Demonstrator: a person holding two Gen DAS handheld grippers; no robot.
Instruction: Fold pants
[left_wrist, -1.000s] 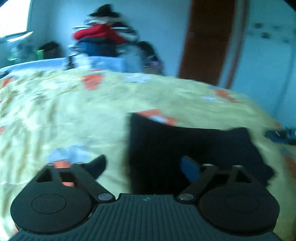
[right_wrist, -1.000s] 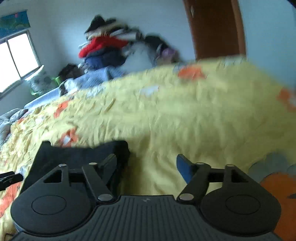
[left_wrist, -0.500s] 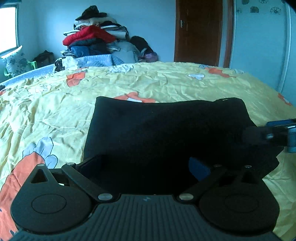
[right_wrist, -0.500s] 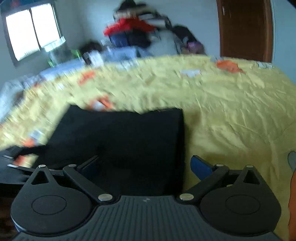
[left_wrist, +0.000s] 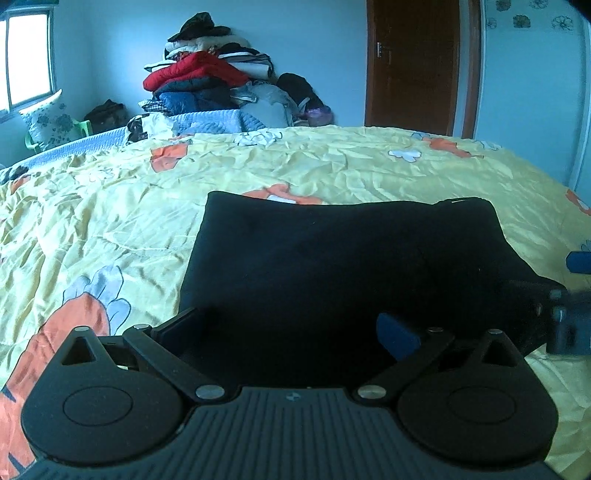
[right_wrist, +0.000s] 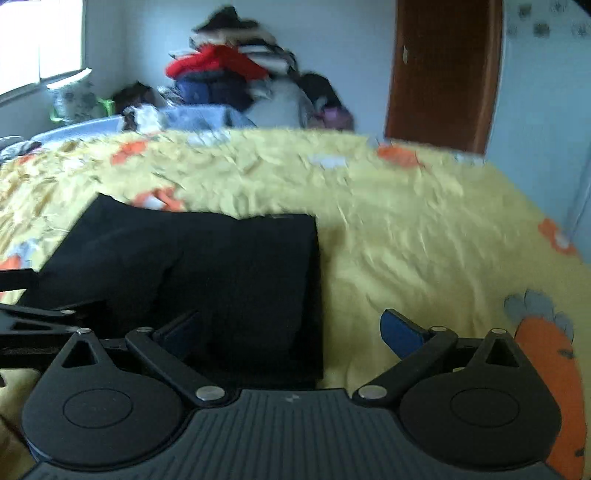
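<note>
Black pants (left_wrist: 343, 258) lie folded into a flat rectangle on the yellow flowered bed sheet (left_wrist: 110, 221). My left gripper (left_wrist: 288, 328) is open and hovers low over the near left part of the pants, nothing pinched between its fingers. In the right wrist view the pants (right_wrist: 207, 266) fill the left half, their right edge running straight down the middle. My right gripper (right_wrist: 291, 328) stands wide open astride that right edge, one finger over black cloth, the other over the sheet. Each gripper shows at the other view's edge: right gripper (left_wrist: 565, 306), left gripper (right_wrist: 29, 325).
The bed sheet (right_wrist: 424, 240) stretches far around the pants on every side. A tall pile of clothes (left_wrist: 207, 81) stands beyond the bed against the wall. A brown door (left_wrist: 413, 66) is at the back right, a window (left_wrist: 26, 59) at the left.
Both grippers have come down and in over the near edge of the pants. The right gripper's jaws spread wider and its view rolled level. The left barely moved in the last half second.
</note>
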